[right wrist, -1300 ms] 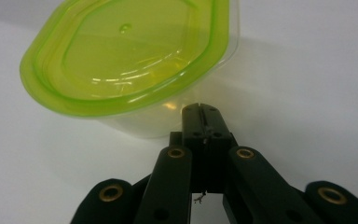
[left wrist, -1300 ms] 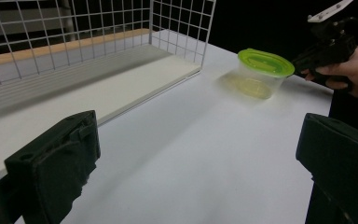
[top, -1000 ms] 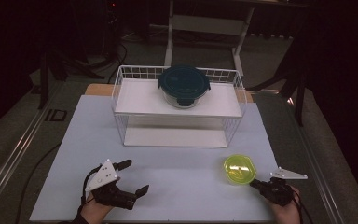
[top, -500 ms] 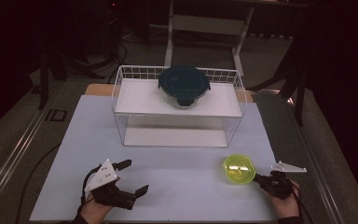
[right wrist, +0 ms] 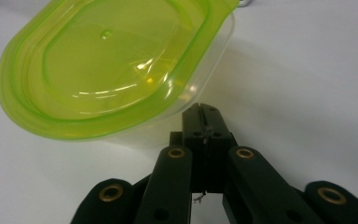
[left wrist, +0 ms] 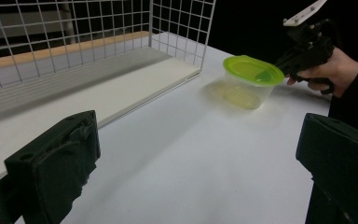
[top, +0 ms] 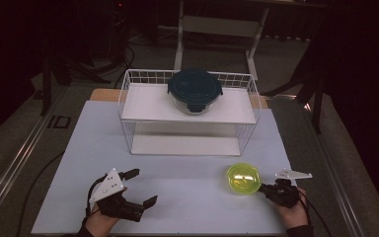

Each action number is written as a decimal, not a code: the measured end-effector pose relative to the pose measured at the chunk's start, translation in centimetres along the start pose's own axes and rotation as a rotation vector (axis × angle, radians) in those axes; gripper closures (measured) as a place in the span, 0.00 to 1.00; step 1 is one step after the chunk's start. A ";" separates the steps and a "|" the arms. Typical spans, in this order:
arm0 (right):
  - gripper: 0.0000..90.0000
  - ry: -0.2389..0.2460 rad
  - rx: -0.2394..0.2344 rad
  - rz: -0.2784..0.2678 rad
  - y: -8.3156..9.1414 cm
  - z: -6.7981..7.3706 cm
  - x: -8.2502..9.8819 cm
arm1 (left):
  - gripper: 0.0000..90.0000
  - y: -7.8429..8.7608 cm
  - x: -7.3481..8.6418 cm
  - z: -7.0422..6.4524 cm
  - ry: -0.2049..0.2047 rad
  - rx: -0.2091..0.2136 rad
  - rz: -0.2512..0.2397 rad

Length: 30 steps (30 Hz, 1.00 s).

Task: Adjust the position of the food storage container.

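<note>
Near the right edge of the white table (top: 177, 173) sits a clear plastic tub with a lime-green lid (top: 243, 178). The right gripper (top: 269, 188) has its jaws pressed together, tips at the tub's right side under the lid's rim; whether they pinch it I cannot tell. On the near left, the left gripper (top: 139, 187) rests with jaws spread wide, holding nothing. Farther back, a white wire rack (top: 187, 116) carries a dark-lidded glass container (top: 195, 90).

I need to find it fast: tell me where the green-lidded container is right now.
In the high view the green-lidded container sits on the white table, front right, ahead of the wire rack, with the shut right gripper at its right side.
</note>
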State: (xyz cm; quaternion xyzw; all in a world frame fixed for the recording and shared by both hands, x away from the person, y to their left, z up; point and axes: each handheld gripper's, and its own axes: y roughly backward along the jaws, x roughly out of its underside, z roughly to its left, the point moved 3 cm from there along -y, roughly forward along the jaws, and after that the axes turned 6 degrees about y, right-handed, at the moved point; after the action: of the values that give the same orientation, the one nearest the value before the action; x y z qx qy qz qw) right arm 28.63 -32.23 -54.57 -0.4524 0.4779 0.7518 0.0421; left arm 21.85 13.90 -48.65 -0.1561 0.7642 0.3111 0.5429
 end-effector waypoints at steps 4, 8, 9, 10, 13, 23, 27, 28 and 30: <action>1.00 0.016 -0.019 0.015 -0.7 0.5 -0.3 | 0.00 0.0 0.0 0.0 -0.002 0.000 0.002; 1.00 0.028 -0.039 0.023 -1.3 1.0 -0.7 | 0.00 0.0 0.0 0.0 -0.004 0.001 0.003; 1.00 0.028 -0.039 0.023 -1.3 1.0 -0.7 | 0.00 0.0 0.0 0.0 -0.004 0.001 0.003; 1.00 0.032 -0.039 0.025 -1.4 1.1 -0.8 | 0.00 0.0 0.0 0.0 -0.004 0.002 0.002; 1.00 0.040 -0.056 0.032 -1.8 1.4 -1.3 | 0.00 0.0 0.0 -0.1 -0.004 0.002 0.000; 1.00 0.072 -0.089 0.049 -2.9 2.6 -2.4 | 0.00 0.1 -0.1 0.0 -0.005 0.003 -0.004; 1.00 0.079 -0.098 0.053 -3.3 2.9 -2.7 | 0.00 0.1 -0.1 0.0 -0.005 0.001 -0.006; 1.00 0.078 -0.101 0.054 -3.4 3.0 -2.9 | 0.00 0.1 -0.1 0.0 -0.003 0.001 -0.007; 1.00 0.085 -0.108 0.054 -3.7 3.3 -3.1 | 0.00 0.2 -0.1 -0.1 -0.005 0.001 -0.007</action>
State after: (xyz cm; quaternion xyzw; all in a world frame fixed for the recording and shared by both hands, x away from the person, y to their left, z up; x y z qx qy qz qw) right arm 30.20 -26.63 -54.39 -0.4725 0.4501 0.7574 -0.0229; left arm 21.74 14.00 -48.46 -0.1578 0.7625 0.3092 0.5459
